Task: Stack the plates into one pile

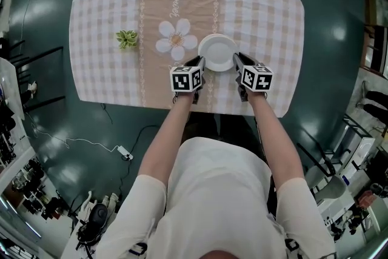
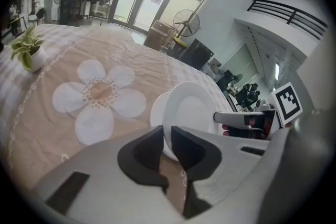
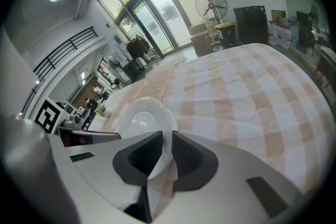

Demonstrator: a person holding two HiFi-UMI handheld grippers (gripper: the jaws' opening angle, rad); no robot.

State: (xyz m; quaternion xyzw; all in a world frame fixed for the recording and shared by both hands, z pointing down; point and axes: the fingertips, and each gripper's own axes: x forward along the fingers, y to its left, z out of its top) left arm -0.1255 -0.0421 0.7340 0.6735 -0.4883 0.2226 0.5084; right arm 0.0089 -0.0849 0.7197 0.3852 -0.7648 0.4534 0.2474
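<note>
Your left gripper [image 2: 167, 139] and right gripper [image 3: 167, 144] each pinch opposite rims of the white plate [image 1: 217, 51], just right of the printed flower [image 1: 176, 39]. The holds are thin, so if your hands drift apart or tilt unevenly, a rim slips free and the plate drops.

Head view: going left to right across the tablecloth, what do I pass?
small green plant → left gripper → white plate, its rim gripped on both sides → right gripper
</note>
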